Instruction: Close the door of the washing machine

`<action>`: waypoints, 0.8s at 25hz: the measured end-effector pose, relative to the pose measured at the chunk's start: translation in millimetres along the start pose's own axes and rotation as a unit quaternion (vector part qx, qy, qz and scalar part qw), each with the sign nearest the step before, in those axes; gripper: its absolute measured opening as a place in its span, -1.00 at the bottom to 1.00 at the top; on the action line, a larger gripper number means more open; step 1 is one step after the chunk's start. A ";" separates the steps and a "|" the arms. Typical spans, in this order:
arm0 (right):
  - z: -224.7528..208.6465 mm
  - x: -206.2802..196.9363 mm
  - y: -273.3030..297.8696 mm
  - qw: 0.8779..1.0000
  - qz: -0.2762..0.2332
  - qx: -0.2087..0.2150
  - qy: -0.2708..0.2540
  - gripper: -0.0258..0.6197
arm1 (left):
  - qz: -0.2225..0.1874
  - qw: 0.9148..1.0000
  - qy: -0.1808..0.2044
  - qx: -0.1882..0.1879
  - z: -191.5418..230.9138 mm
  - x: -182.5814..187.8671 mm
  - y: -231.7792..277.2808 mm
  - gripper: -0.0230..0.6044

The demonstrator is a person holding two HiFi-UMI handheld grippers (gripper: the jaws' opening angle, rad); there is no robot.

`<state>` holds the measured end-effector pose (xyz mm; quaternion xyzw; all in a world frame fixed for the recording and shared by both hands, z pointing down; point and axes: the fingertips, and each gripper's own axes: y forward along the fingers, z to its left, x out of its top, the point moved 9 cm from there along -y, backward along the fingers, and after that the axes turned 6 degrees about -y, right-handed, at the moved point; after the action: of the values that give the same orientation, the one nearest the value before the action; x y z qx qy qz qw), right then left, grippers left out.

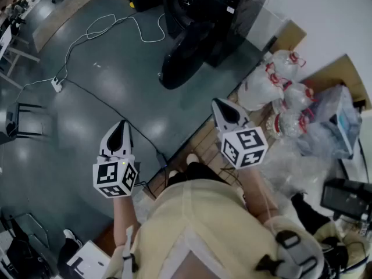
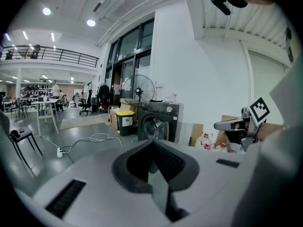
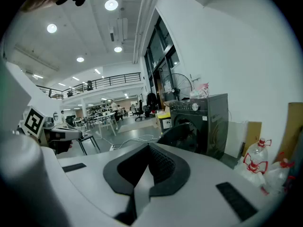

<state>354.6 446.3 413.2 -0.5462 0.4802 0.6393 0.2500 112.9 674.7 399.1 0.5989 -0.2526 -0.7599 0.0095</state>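
Washing machine (image 1: 203, 10): dark front-loader, straight ahead of both grippers and well apart from them across bare floor.

Door (image 1: 183, 60): round, swung wide open, the part of the machine nearest the tools. Likely rigid, light on its hinge, probably smooth-faced. No grip needed. Best pushed on the outer face near the free rim, away from the hinge. The latch probably wants a firm last press.

Left gripper (image 1: 121, 133): jaws together, nothing between them.

Right gripper (image 1: 228, 115): jaws together too, empty, slightly nearer the door.
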 end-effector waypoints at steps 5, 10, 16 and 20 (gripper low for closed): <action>-16.1 -5.2 5.2 1.000 0.005 0.003 0.004 -0.91 | -0.005 1.000 -0.010 -0.008 -10.9 -1.0 20.7 -0.91; -26.8 -7.0 9.6 1.000 0.001 0.022 0.023 -0.91 | -0.010 0.999 -0.011 -0.029 -21.5 1.9 38.5 -0.91; -31.0 -7.2 18.4 0.999 -0.002 0.026 0.026 -0.90 | -0.005 0.999 0.000 -0.041 -17.5 6.6 60.2 -0.91; -37.3 -11.6 27.8 0.999 0.003 0.024 0.032 -0.90 | 0.009 0.998 0.018 -0.059 -16.3 8.4 84.3 -0.91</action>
<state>351.4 404.1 435.7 -0.5586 0.5047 0.6107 0.2456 101.2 592.5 422.3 0.6083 -0.2129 -0.7625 0.0560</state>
